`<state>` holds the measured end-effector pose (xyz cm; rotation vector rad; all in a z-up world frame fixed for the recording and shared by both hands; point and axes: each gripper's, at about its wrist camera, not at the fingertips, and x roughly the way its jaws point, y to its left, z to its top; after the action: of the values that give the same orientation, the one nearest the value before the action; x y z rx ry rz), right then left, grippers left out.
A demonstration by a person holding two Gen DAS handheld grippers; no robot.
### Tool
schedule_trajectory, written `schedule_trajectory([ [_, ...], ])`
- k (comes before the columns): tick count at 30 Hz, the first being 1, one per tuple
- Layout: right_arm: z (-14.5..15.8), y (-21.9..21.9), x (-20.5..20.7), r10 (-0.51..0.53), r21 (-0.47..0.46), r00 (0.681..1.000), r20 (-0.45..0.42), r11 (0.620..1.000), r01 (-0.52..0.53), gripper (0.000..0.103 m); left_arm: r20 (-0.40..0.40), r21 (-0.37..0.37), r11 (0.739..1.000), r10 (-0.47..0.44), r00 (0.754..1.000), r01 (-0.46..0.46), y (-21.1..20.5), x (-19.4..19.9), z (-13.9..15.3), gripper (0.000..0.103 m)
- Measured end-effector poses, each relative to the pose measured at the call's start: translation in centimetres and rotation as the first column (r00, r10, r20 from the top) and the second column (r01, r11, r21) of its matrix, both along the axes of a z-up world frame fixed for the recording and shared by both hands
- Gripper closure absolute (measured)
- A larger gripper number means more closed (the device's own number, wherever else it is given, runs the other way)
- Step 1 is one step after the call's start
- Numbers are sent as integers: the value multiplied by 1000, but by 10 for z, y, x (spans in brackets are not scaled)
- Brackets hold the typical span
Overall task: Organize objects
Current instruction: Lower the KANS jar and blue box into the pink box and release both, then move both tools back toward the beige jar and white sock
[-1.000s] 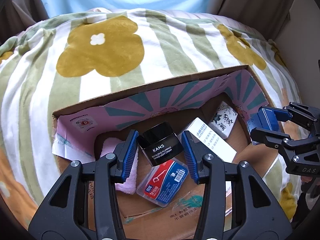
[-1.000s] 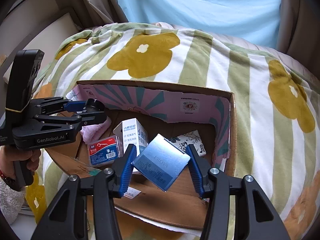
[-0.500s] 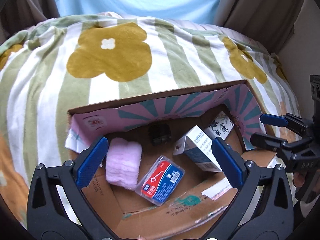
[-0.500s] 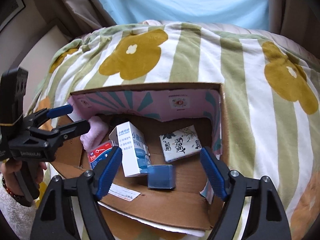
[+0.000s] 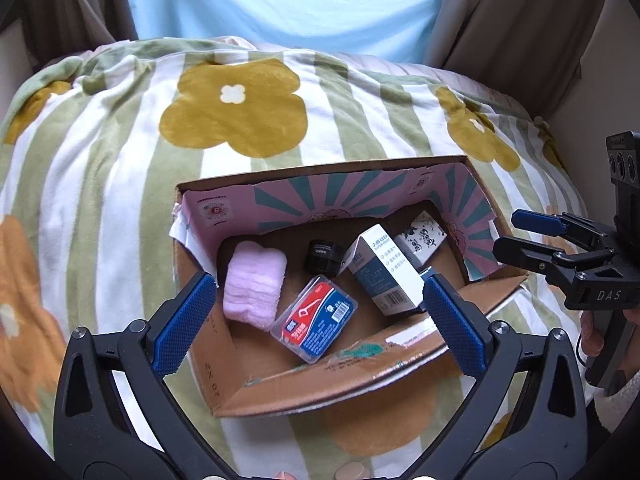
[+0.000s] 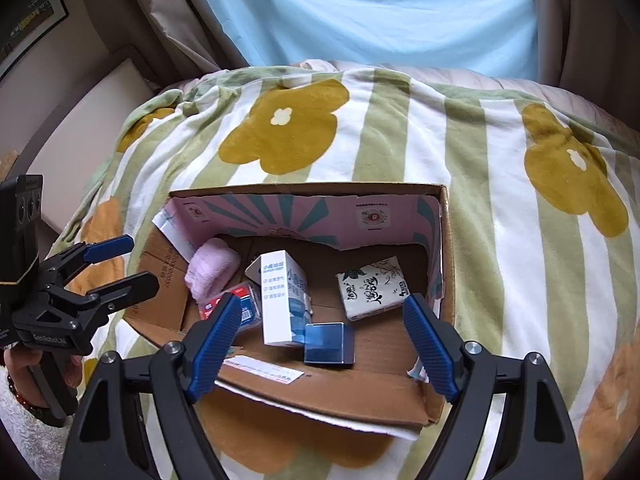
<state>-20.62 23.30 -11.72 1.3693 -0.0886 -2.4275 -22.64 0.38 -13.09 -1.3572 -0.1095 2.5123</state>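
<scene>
An open cardboard box (image 5: 320, 172) (image 6: 304, 189) with a pink inner wall lies on the bed. Inside it are a pink towel (image 5: 254, 284), a black jar (image 5: 322, 257), a red-and-blue floss case (image 5: 314, 330), a white-and-blue carton (image 5: 384, 276) (image 6: 282, 300), a patterned tissue pack (image 6: 374, 292) and a dark blue box (image 6: 328, 344). My left gripper (image 5: 318, 280) hangs open above the box's near left part, holding nothing. My right gripper (image 6: 324, 300) is open above the blue box, apart from it. Each gripper also shows in the other's view: right gripper (image 5: 507, 231), left gripper (image 6: 142, 261).
The box rests on a green-and-white striped blanket (image 5: 120, 184) with yellow flowers. Its torn near flap (image 6: 320, 396) folds outward toward me. Curtains (image 5: 288, 0) hang behind the bed. A pale ledge (image 6: 88, 128) runs along the left.
The left gripper let go of the black jar and the right gripper let go of the blue box; both things now lie in the cardboard box. Both grippers opened wide and drew up and back.
</scene>
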Motion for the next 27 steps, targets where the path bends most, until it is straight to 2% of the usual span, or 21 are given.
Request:
schedule_trajectory([
  [11, 34, -6, 37, -6, 5, 999, -46, 1000, 6, 23, -90, -88, 996, -21, 996, 13, 1, 47, 41, 0],
  [13, 38, -8, 45, -5, 9, 998, -55, 1000, 6, 19, -98, -92, 996, -25, 995, 16, 1, 55, 45, 0],
  [14, 39, -9, 50, -4, 13, 998, -61, 1000, 5, 8, -97, -94, 996, -19, 995, 10, 0, 61, 46, 0],
  [15, 41, -10, 54, -1, 16, 998, -66, 1000, 2, 1, -94, -93, 996, -20, 995, 11, -1, 67, 46, 0],
  [22, 37, -14, 86, -8, 6, 999, -47, 1000, 8, 1, -44, -92, 995, -33, 999, 29, -7, 108, 33, 0],
  [27, 24, -14, 112, -23, 89, 999, -25, 996, 25, 1, -14, -74, 995, -73, 997, 72, -7, 140, 13, 0],
])
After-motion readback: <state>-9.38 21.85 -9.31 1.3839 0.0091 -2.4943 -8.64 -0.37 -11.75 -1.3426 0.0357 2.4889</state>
